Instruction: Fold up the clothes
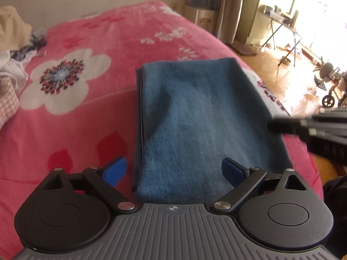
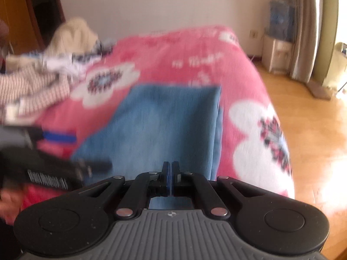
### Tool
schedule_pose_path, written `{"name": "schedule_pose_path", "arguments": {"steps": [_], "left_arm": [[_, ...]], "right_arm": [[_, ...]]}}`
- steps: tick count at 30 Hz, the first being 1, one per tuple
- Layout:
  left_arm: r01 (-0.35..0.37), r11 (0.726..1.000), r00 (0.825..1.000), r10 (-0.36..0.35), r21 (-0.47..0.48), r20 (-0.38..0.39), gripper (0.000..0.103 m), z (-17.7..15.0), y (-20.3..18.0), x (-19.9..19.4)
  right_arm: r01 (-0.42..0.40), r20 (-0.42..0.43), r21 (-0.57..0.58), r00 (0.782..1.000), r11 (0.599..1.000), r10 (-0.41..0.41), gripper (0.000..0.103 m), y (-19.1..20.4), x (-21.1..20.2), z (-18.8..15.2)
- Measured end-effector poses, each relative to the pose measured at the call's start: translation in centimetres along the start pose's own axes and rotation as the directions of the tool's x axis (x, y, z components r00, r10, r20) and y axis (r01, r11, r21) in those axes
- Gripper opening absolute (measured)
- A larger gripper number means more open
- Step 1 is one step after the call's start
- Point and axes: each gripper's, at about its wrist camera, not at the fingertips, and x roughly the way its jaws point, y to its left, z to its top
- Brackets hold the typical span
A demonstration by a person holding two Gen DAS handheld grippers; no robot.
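Folded blue jeans (image 1: pixel 195 112) lie flat on the pink flowered blanket (image 1: pixel 82 130). My left gripper (image 1: pixel 173 172) hovers over their near end, open wide; its left blue pad is beside the jeans' left edge and the right pad is above the denim, with neither pressing on it. Blurred, my right gripper (image 1: pixel 282 126) comes in from the right over the jeans' right edge. In the right wrist view the jeans (image 2: pixel 156 125) lie ahead, and my right gripper (image 2: pixel 171 173) is shut above their near end with nothing seen between its pads. The left gripper (image 2: pixel 58 138) shows at the left.
A heap of unfolded clothes (image 2: pixel 32 82) lies at the bed's far left, also in the left wrist view (image 1: pixel 8 71). The bed's right edge drops to a wooden floor (image 2: pixel 303 112). A folding table (image 1: pixel 284 28) and a wheelchair (image 1: pixel 331 86) stand farther off.
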Motion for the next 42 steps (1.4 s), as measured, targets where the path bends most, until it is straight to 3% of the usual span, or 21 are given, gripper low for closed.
{"name": "schedule_pose_path", "arguments": {"steps": [3,6,10,18,22,25,36,42], "left_arm": [[-0.018,1.000,0.999,0.018,0.017,-0.042,0.095,0.0,-0.2,0.6],[-0.031,0.999,0.996,0.033,0.030,-0.079,0.095,0.0,-0.4,1.1],[-0.041,0.998,0.994,0.046,0.047,-0.099,0.095,-0.1,-0.8,1.5],[-0.061,0.995,0.992,0.069,0.081,-0.104,0.096,-0.1,-1.5,1.6],[-0.065,0.994,0.991,0.075,0.089,-0.108,0.096,0.0,-1.6,1.8],[-0.069,0.993,0.991,0.080,0.096,-0.110,0.096,0.1,-1.7,1.9],[-0.080,0.991,0.990,0.091,0.106,-0.106,0.097,0.1,-1.8,1.9],[-0.097,0.989,0.993,0.104,0.112,-0.057,0.103,-0.5,-1.6,1.7]], "right_arm": [[0.016,-0.008,-0.010,1.000,1.000,-0.016,0.000,-0.1,2.0,0.3],[0.032,-0.069,-0.028,0.997,0.999,-0.034,0.000,-0.8,5.4,-1.5],[0.017,-0.080,-0.011,0.997,1.000,-0.018,0.000,-1.2,4.7,-0.7],[0.020,0.033,0.029,0.999,0.999,-0.021,0.000,-2.0,4.4,3.4],[0.055,-0.045,-0.013,0.997,0.998,-0.056,0.000,-2.7,8.0,2.1],[0.048,-0.012,-0.034,0.999,0.998,-0.048,0.000,-2.8,8.2,1.3],[0.038,-0.019,-0.013,0.999,0.999,-0.039,0.000,-2.9,8.3,1.5],[0.030,-0.011,-0.009,0.999,0.999,-0.030,0.000,-3.1,8.1,1.3]]}}
